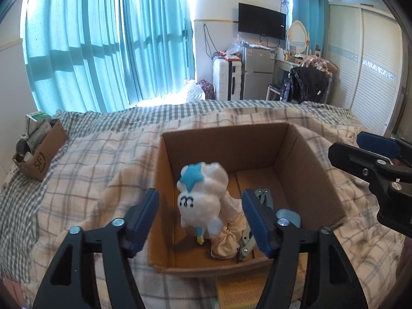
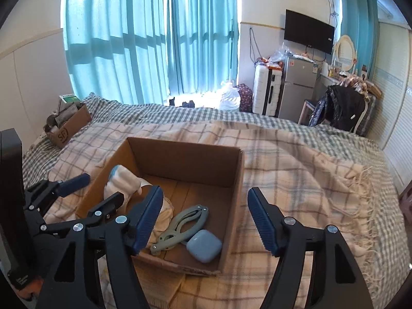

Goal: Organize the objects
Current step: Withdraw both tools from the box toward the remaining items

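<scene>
Bed [image 2: 296,170] under a plaid blanket carries everything I see: an open cardboard box [image 2: 190,159] sits mid-bed, a smaller box [image 1: 49,152] at its far left edge. Inside the big box, a white plush toy [image 1: 203,195] stands against the left wall, grey-green folding scissors [image 2: 182,224] and a blue case [image 2: 203,246] lie near the front right corner. My left gripper [image 1: 200,222] hangs over the box, jaws apart and empty; my right gripper [image 2: 206,221] likewise, jaws apart.
</scene>
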